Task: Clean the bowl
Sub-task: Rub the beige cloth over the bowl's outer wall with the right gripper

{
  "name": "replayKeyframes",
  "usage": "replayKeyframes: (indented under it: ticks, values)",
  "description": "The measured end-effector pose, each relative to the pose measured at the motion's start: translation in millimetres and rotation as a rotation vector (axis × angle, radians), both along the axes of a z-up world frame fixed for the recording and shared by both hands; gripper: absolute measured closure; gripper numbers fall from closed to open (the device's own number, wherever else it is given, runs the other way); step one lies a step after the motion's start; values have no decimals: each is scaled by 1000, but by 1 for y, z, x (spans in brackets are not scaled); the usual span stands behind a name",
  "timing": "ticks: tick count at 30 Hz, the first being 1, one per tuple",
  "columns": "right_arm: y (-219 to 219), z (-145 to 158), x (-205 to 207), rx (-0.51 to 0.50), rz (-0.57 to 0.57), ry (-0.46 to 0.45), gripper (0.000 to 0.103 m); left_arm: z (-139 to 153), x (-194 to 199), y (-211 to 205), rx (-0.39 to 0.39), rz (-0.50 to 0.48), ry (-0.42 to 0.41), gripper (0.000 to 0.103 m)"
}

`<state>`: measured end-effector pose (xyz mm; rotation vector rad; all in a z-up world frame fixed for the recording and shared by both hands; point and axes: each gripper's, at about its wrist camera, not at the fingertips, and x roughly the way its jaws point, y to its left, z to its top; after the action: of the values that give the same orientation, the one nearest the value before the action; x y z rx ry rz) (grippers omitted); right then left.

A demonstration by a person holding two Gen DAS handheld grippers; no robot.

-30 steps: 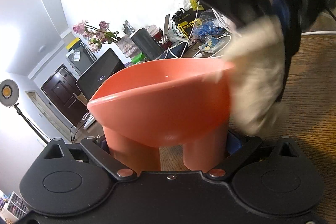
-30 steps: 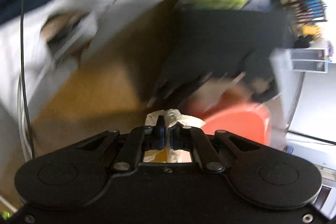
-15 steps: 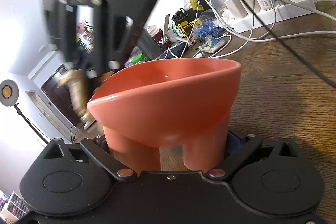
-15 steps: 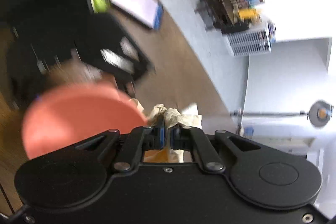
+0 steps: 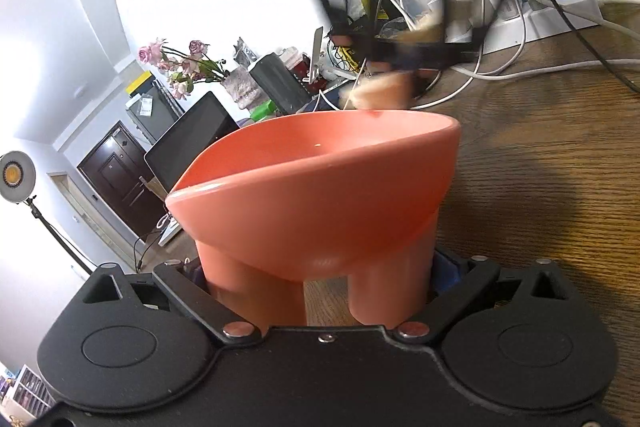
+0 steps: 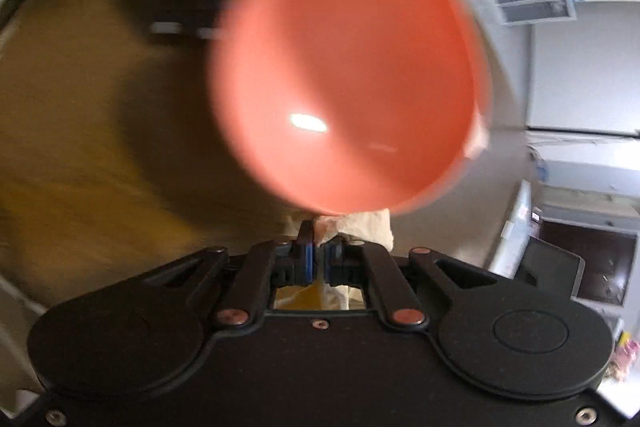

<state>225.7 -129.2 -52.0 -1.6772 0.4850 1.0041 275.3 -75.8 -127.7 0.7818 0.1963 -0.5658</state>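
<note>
In the left wrist view the left gripper [image 5: 320, 291] clamps the legs of the orange bowl [image 5: 316, 195] at centre frame, steadying it above the table [image 5: 560, 163] for wiping. In the right wrist view the right gripper [image 6: 316, 259] pinches a tissue [image 6: 360, 223] (blurred) at the bowl's near rim, bottom centre.

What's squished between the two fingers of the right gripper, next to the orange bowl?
A crumpled pale cloth, pinched in the right gripper just outside the bowl rim; the right wrist view shows it.
</note>
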Motion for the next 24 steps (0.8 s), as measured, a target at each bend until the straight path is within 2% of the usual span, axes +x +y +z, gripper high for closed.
replayKeyframes:
  ticks: [5, 8, 12, 16, 20, 24]
  values:
    - [12, -4, -38, 5, 96, 54, 99, 1, 0, 0, 0, 0, 0, 6]
    - [27, 10, -55, 52, 151, 81, 99, 1, 0, 0, 0, 2, 1, 6]
    - [38, 30, -66, 106, 212, 67, 99, 1, 1, 0, 0, 4, 3, 6]
    - [52, 51, -62, 179, 248, 38, 99, 0, 2, 0, 0, 4, 5, 6]
    - [65, 61, -44, 232, 270, -31, 99, 0, 2, 0, -1, 4, 5, 6]
    - [70, 69, -17, 251, 239, -79, 99, 0, 3, 0, -1, 4, 6, 6]
